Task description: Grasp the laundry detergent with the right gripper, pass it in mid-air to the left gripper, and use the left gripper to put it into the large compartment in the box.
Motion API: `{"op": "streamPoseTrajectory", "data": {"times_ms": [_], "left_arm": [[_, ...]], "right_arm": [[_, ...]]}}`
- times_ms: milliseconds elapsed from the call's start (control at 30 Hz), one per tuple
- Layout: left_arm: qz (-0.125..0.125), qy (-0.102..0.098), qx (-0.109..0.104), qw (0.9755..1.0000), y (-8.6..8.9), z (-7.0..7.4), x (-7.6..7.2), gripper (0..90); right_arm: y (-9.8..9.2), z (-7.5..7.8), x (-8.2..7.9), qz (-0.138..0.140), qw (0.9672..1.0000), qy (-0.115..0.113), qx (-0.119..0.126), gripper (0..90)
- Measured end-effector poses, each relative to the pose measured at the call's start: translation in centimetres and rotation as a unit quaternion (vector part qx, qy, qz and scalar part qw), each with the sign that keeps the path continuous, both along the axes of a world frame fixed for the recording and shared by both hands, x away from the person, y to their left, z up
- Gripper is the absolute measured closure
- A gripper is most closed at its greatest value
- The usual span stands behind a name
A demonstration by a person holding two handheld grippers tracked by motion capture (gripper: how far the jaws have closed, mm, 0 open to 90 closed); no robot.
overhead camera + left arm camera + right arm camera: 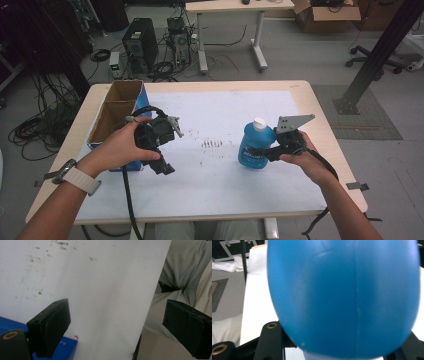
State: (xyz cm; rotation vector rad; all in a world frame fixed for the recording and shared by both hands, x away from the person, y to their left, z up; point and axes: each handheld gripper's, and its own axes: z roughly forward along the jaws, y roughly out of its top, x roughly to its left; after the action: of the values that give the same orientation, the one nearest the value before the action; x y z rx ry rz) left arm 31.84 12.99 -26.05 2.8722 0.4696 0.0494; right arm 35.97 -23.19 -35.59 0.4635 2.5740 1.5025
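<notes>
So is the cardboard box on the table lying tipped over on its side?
No, the cardboard box stands upright at the table's left edge, its open top facing up.

An open blue cardboard box (120, 107) with a brown inside stands at the table's (300, 95) far left corner.

On the table (300, 95) lies a paper sheet (225, 110) that covers most of its top. A cardboard box (116, 111) stands on the table's left side, near the far edge. A bottle (255, 145) stands upright on the sheet, right of the middle, well apart from the box. The right gripper (260, 151) reaches in from the bottle's right and clasps its body. The left gripper (167, 152) hangs above the sheet just right of the box, between box and bottle. Behind the table, on the floor, stand a computer tower (140, 44) and a second table (235, 7).
</notes>
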Motion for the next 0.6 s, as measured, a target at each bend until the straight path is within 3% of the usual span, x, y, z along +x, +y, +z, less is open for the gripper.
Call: {"op": "streamPoseTrajectory", "data": {"times_ms": [267,600], "left_arm": [[-0.005,-0.006,-0.001,1.0000,-0.3,0.8,-0.4,8.1],[-0.015,-0.015,-0.010,0.9997,-1.3,2.1,-1.0,7.6]], "right_arm": [[0.8,2.5,-1.1,0.037,0.9992,-0.003,-0.010,43.3],[2.7,5.3,-2.8,0.090,0.9958,0.000,-0.018,43.3]]}}
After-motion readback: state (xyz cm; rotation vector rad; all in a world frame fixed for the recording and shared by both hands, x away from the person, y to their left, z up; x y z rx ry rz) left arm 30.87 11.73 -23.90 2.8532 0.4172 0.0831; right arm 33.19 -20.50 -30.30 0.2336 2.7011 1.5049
